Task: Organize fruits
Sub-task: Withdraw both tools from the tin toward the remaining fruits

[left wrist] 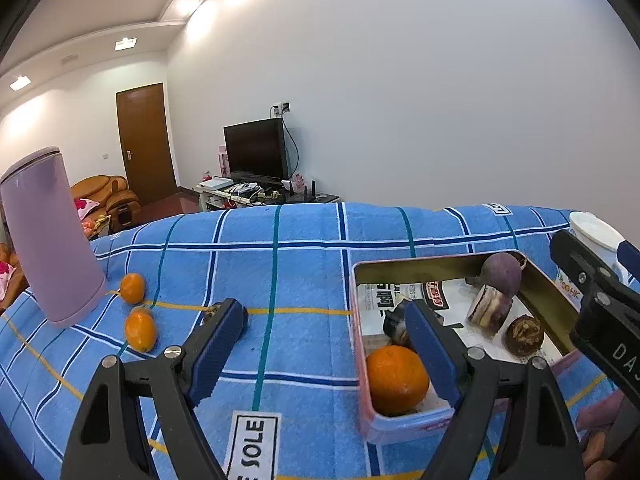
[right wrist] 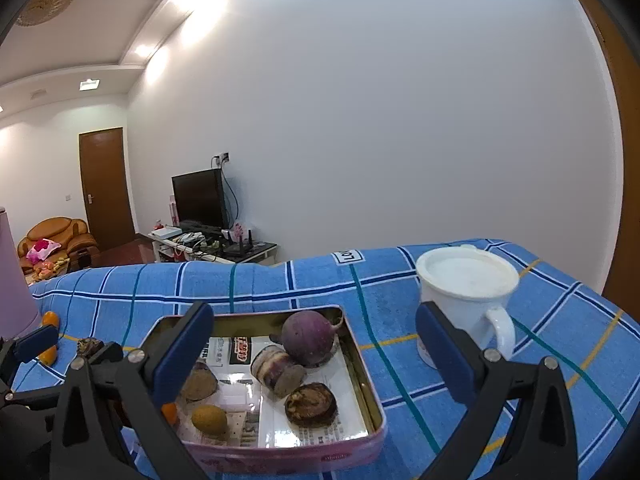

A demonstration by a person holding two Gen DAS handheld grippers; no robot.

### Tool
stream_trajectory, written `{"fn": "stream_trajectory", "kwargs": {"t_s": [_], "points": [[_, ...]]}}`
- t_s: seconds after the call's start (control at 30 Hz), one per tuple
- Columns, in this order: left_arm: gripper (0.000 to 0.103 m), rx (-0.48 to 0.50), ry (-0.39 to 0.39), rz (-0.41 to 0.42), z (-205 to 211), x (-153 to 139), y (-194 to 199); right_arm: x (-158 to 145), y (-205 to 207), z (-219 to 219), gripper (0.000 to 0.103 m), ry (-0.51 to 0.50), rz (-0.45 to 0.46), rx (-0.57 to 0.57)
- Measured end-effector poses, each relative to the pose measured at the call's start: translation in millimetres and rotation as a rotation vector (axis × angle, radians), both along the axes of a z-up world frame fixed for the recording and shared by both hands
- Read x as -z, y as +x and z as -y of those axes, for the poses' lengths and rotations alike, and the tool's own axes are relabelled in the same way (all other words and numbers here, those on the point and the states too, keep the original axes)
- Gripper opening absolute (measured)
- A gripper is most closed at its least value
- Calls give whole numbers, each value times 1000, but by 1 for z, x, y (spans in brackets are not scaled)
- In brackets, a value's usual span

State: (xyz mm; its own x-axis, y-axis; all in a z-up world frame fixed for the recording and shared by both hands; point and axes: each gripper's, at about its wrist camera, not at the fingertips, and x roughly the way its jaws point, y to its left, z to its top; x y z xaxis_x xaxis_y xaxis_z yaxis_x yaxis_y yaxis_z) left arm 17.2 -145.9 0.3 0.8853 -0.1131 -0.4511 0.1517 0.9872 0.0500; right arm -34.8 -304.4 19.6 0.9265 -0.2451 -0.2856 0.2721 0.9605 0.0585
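- Left wrist view: left gripper (left wrist: pixel 326 334) empty, fingers wide apart over the blue checked cloth (left wrist: pixel 280 280) on the desk; orange (left wrist: pixel 397 380) lying in the near corner of the pink tin (left wrist: pixel 400 424); two kumquats (left wrist: pixel 140 330) loose on the cloth beside the purple flask (left wrist: pixel 52 236).
- Right wrist view: right gripper (right wrist: pixel 316 344) empty, fingers spread above the tin (right wrist: pixel 360 360), purple round fruit (right wrist: pixel 307 338) at its far end; white mug (right wrist: pixel 466 296) just right of the tin.

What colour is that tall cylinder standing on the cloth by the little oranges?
The tall cylinder is pale lilac-purple, seen best in the left wrist view.
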Motion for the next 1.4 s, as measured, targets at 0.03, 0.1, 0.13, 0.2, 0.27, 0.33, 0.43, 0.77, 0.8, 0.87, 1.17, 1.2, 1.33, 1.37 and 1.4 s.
{"fn": "stream_trajectory", "kwargs": {"t_s": [0.03,0.1,0.13,0.2,0.27,0.33,0.43,0.77,0.8,0.87,1.17,1.2,1.33,1.37,1.4], "points": [[84,-1,1,2,-1,0,-2,0,-1,-1,103,-2,0,2],[84,-1,4,4,-4,0,-6,0,-3,-4,103,-4,-6,0],[84,-1,4,4,-4,0,-7,0,-4,-5,103,-7,-9,-1],[84,-2,4,2,-7,0,-10,0,-8,-9,103,-16,-9,-4],[84,-5,0,-1,-11,0,-13,0,-12,-12,103,-23,-9,-7],[85,-9,-2,-11,-14,1,-15,1,-15,-15,103,-28,-13,-10],[84,-11,-4,-23,-21,2,-19,2,-19,-17,103,-28,-17,-7],[84,-11,41,-54,-48,5,-23,7,-32,-22,103,66,-61,9],[84,-12,48,-56,-51,5,-23,7,-34,-24,103,73,-66,11],[84,-18,65,-56,-59,6,-22,9,-33,-27,103,96,-80,12],[84,-73,97,-68,-110,7,-6,13,-24,-62,103,148,-121,-21],[84,-83,98,-68,-119,7,-4,14,-21,-68,103,148,-126,-29],[84,-124,105,-82,-149,9,7,15,-9,-97,103,129,-149,-65],[84,-144,105,-94,-158,10,11,15,-6,-105,103,123,-154,-78],[84,-158,102,-105,-166,11,15,16,-4,-110,103,119,-157,-87]]}}
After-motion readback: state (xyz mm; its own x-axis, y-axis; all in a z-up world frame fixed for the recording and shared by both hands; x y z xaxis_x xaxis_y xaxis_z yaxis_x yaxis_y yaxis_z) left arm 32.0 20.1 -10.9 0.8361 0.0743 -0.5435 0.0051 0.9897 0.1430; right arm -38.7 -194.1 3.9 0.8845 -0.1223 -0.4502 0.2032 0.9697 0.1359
